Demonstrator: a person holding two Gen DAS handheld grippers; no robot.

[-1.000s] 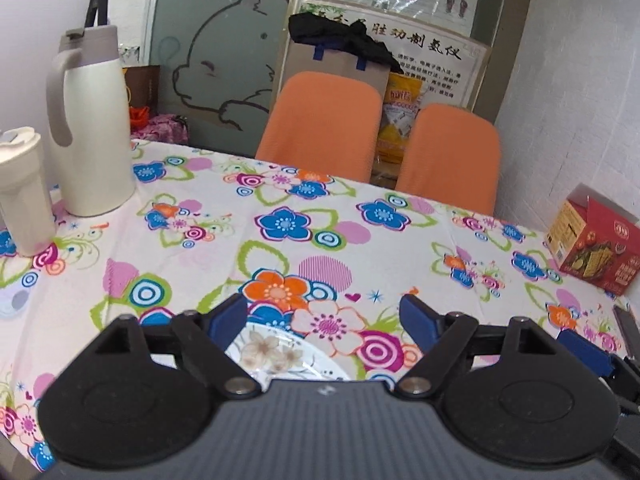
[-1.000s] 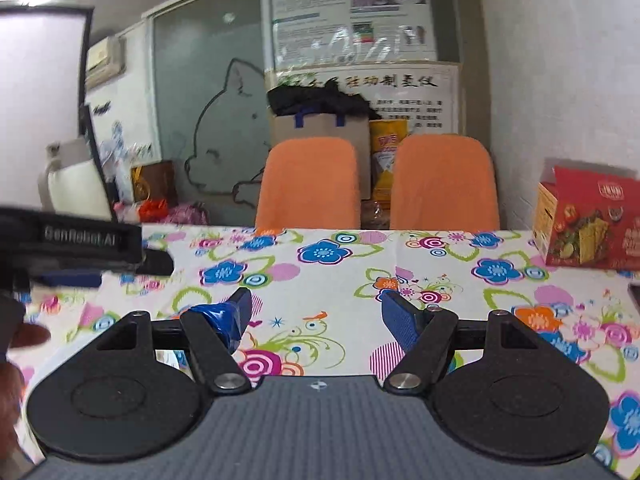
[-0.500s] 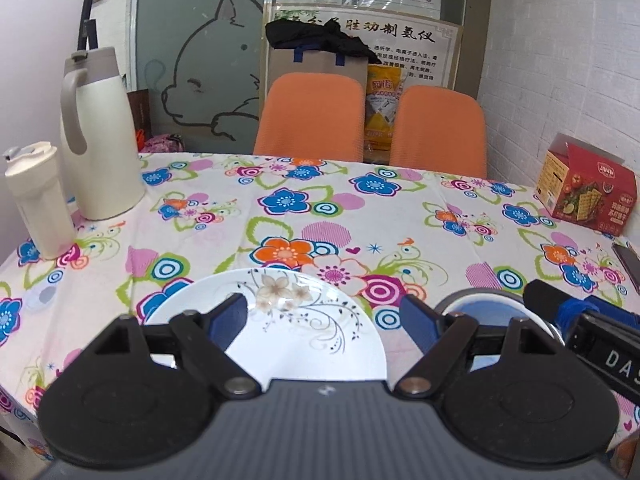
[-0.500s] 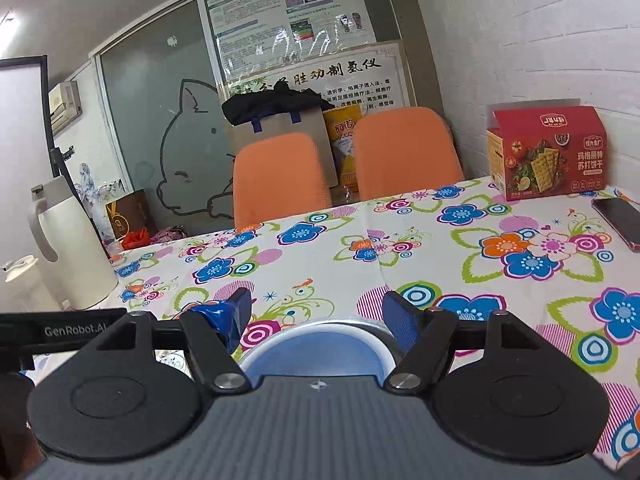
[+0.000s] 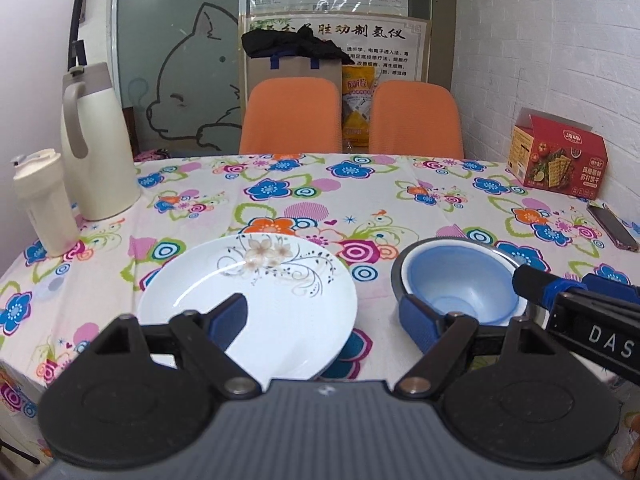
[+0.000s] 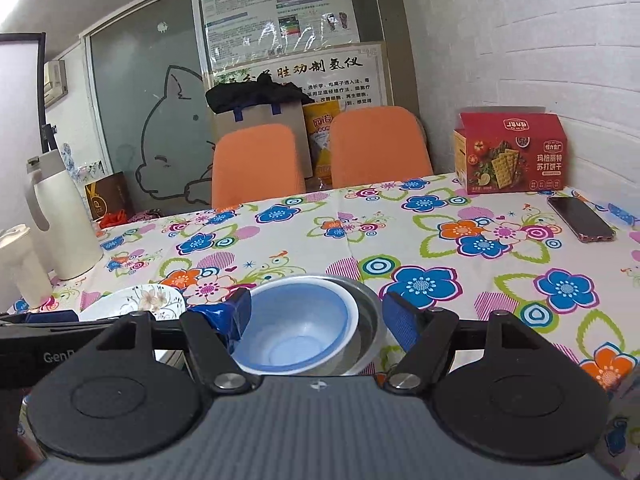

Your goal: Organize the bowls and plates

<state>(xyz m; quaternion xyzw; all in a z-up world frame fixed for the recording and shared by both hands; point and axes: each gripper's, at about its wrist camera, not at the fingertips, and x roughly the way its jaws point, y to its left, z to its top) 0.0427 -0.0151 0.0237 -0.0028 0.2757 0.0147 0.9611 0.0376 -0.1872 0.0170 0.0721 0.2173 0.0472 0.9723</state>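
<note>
A white plate [image 5: 256, 292] with a flower print lies on the floral tablecloth near the front edge. To its right a light blue bowl [image 5: 460, 280] sits inside a metal bowl [image 5: 504, 252]. My left gripper [image 5: 326, 320] is open and empty, hovering over the plate's near right rim. My right gripper [image 6: 316, 316] is open and empty, just in front of the blue bowl [image 6: 300, 324], which sits in the metal bowl [image 6: 370, 304]. The plate [image 6: 132, 300] shows at the left of the right wrist view.
A cream thermos jug [image 5: 96, 144] and a white tumbler [image 5: 42, 200] stand at the left edge. A red cracker box [image 5: 558, 156] and a phone [image 5: 612, 226] lie at the right. Two orange chairs [image 5: 292, 116] stand behind the table.
Both grippers pulled back and tilted down, bringing the plate and the nested bowls into full view. Both stay open.
</note>
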